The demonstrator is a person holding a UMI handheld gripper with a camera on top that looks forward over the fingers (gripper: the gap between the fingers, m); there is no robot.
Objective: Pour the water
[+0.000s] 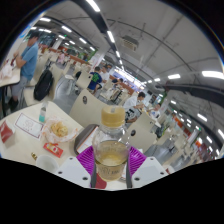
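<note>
Between the two purple pads at the bottom centre of the frame, we held a clear glass (110, 155) with pale yellowish liquid in its lower part. Our gripper (110, 160) was pinching that glass: both fingers (84, 158) looked pressed against its sides, with no gap that we could make out on either flank. It stood upright, its long axis running straight up the frame, not yet tilted.

Directly above it in the frame, and so just beyond it along the line of the fingers, stood a second glass (112, 117) on the white table (30, 150), also upright and also showing some pale liquid. The two glasses lined up almost one over the other at frame centre; whether they touched we could not tell, though the far one appeared close behind.

That was the relation we judged the pour to turn on: the receiving glass lay dead ahead of the held one, not off to either side, so the tilt would need to go forward, away from the hand, bringing the held rim over the far mouth.

Toward the lower left of the frame the table carried some papers (28, 125) and small items that we could not identify. A person (30, 55) stood at upper left, with a long hall of ceiling lights running across the top.
</note>
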